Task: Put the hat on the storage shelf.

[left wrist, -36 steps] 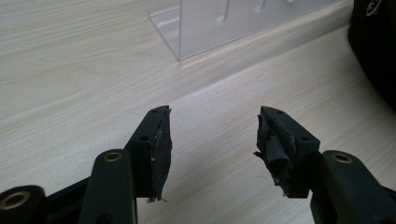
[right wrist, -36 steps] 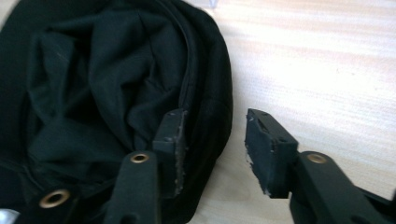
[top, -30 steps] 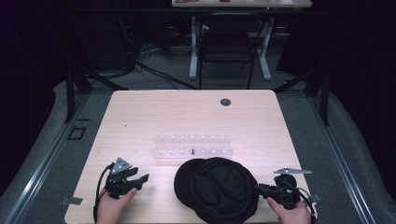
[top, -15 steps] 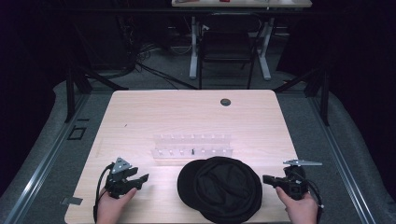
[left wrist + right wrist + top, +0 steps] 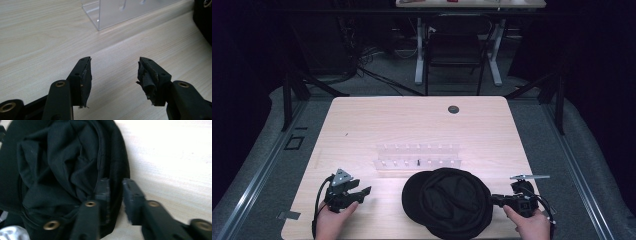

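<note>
On the counter (image 5: 362,130) there was one black hat (image 5: 449,202), lying near the front edge, and one clear plastic rack (image 5: 418,156) just behind it, about in the middle. Two hand-held grippers were in use, one in each hand. The left hand-held gripper (image 5: 362,191) rested at the front left, well apart from the hat; its jaws stood wide apart over bare wood and held nothing. The right hand-held gripper (image 5: 493,200) was at the right edge of the hat. In the right gripper view its jaws were only narrowly apart, and the rim of the hat (image 5: 75,177) lay between them, touching one jaw; a firm clamp I cannot confirm.
</note>
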`<move>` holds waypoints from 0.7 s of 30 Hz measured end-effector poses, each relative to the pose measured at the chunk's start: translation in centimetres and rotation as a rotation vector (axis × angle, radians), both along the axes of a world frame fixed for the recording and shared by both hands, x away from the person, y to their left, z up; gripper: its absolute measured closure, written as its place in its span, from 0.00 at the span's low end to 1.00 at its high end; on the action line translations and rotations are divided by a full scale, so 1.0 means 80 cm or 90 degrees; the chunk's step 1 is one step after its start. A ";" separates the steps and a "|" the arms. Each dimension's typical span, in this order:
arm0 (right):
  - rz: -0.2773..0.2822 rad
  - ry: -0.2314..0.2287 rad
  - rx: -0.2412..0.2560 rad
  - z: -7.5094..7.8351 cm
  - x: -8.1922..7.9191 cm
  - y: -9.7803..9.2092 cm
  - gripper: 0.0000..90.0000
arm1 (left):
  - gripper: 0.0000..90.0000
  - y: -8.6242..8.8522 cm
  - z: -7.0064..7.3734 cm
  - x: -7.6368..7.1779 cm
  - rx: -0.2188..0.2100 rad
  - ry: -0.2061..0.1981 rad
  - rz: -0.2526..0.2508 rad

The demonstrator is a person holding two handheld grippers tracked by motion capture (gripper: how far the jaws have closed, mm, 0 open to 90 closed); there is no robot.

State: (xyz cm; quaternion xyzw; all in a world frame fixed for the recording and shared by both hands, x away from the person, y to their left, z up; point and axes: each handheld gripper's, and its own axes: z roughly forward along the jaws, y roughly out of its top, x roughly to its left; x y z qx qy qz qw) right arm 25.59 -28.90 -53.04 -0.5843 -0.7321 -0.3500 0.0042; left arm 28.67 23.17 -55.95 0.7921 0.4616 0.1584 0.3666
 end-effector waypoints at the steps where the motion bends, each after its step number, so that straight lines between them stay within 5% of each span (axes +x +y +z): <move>1: 0.007 0.004 -0.002 -0.001 0.001 0.001 0.94 | 0.50 0.000 0.000 0.000 0.000 0.000 0.000; 12: 0.004 0.017 -0.022 0.015 0.021 -0.014 0.98 | 0.50 0.001 0.000 0.000 0.000 -0.001 0.003; 21: -0.013 0.053 -0.098 0.035 0.056 -0.032 0.98 | 0.50 -0.002 -0.002 0.001 0.008 0.001 0.004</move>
